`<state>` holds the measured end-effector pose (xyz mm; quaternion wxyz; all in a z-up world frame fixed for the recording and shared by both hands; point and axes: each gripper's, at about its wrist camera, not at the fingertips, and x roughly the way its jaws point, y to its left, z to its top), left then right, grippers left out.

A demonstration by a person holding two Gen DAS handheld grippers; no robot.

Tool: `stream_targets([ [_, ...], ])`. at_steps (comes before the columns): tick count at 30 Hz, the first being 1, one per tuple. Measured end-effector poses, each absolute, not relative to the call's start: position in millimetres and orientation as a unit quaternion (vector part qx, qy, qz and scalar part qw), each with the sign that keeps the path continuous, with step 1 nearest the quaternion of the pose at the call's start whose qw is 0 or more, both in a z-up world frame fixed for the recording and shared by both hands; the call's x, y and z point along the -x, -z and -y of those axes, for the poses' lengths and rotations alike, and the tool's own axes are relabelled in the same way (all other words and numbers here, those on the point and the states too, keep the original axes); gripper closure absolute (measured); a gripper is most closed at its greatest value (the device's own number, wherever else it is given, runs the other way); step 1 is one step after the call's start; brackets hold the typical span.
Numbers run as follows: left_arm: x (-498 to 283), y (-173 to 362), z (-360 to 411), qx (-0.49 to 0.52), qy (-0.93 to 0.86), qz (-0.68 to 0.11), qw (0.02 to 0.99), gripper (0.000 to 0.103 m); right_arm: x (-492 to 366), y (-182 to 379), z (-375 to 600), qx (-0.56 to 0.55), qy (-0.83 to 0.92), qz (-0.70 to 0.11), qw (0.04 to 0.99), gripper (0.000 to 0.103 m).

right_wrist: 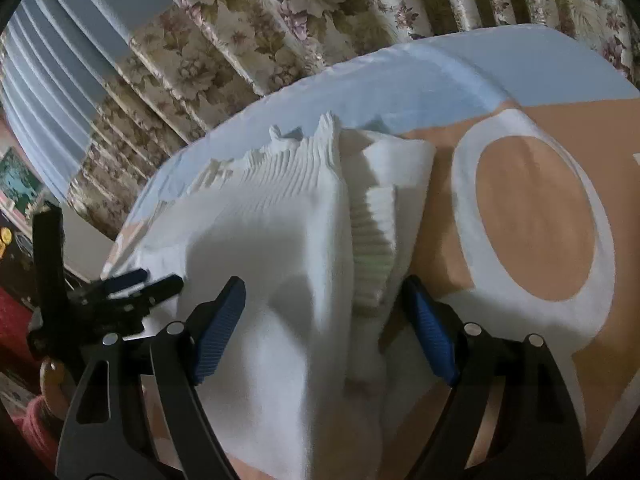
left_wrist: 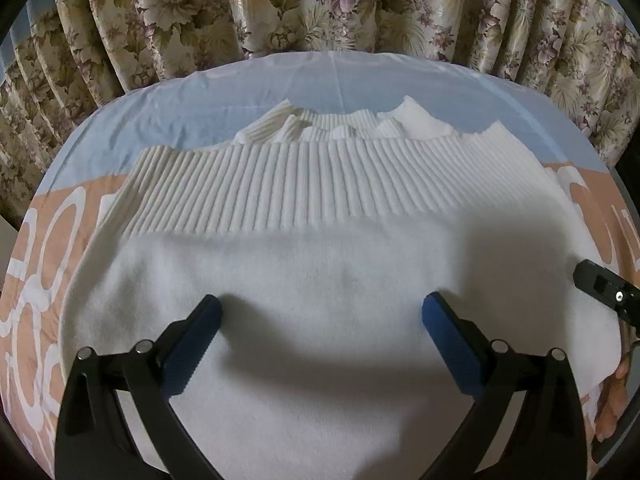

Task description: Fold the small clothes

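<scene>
A white knit garment point(left_wrist: 320, 256) with a ribbed band point(left_wrist: 304, 184) lies spread on the bed. My left gripper point(left_wrist: 320, 320) is open just above its smooth part, fingers apart and holding nothing. The right gripper's tip point(left_wrist: 600, 284) shows at the right edge of that view. In the right wrist view the same garment point(right_wrist: 280, 240) shows a raised fold and a ribbed cuff point(right_wrist: 372, 240). My right gripper point(right_wrist: 324, 312) is open, its fingers either side of that fold near the garment's right edge. The left gripper point(right_wrist: 132, 284) shows at the left.
The bed cover point(right_wrist: 536, 220) is peach with large white letters and a pale blue band point(left_wrist: 340, 76) at the far side. Floral curtains point(left_wrist: 320, 4) hang close behind the bed. Cluttered items point(right_wrist: 16, 216) stand at the far left.
</scene>
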<state>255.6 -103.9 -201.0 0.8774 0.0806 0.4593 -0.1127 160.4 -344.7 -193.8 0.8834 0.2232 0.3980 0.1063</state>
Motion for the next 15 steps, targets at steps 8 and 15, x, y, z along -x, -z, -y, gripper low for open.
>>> stream_targets([
  [8,-256,202,103,-0.078,0.113,-0.457,0.879,0.002,-147,193,338,-0.238,-0.126,-0.410,0.872,0.028],
  [15,-253,204,107,-0.084,0.100,-0.450,0.883,0.001,-171,192,337,-0.225,-0.096,-0.427,0.870,0.053],
])
